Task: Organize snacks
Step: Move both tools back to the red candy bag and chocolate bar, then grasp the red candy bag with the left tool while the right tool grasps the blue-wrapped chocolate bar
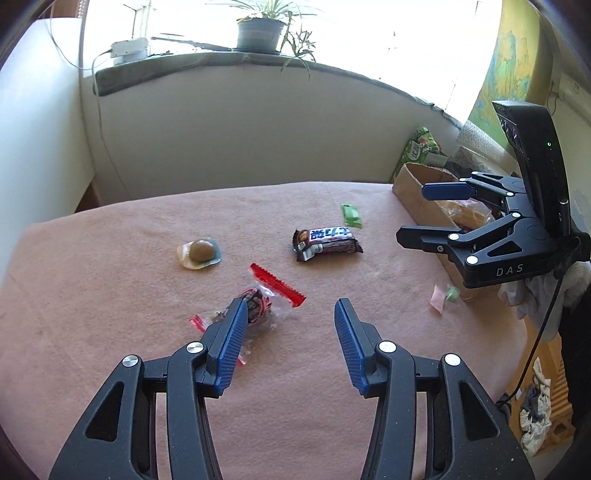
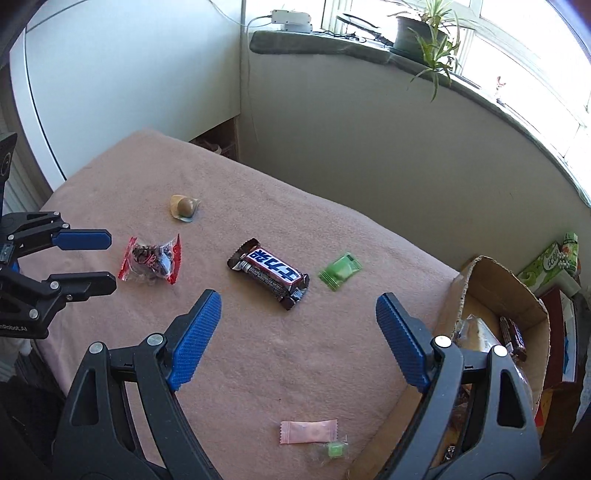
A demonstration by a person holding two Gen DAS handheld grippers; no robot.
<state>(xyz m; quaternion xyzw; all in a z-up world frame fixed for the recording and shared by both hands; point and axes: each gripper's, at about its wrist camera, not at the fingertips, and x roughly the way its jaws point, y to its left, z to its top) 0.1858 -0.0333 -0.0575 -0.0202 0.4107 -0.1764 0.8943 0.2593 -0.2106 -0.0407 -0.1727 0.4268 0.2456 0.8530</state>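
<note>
Both grippers are spread wide and carry nothing. From my left gripper [image 1: 290, 308] I look down on the pink cloth [image 1: 110, 295], with the red-edged clear packet [image 1: 258, 299] just past my left finger; that finger partly covers it, so I cannot say whether they touch. My right gripper [image 2: 298, 310] hangs over the cloth's right side, its jaws apart, with the box [image 2: 495, 284] at the table's right edge beside its right finger.

Five more snacks lie loose on the cloth. The chocolate bar [image 2: 268, 273] sits near the middle, at a slant. The green packet [image 2: 340, 271] lies just to its right, between the bar and the box. The brown sweet [image 2: 184, 208] in its flat wrapper is farther back on the left, well apart from the rest. Close to the near edge a pink packet [image 2: 308, 431] lies flat, with a small green candy [image 2: 334, 450] in clear wrap touching or almost touching its lower right corner.

Inside the box I see another dark bar [image 2: 513, 338] and some clear-wrapped things I cannot identify. A potted plant [image 1: 260, 31] stands on the sill behind.
</note>
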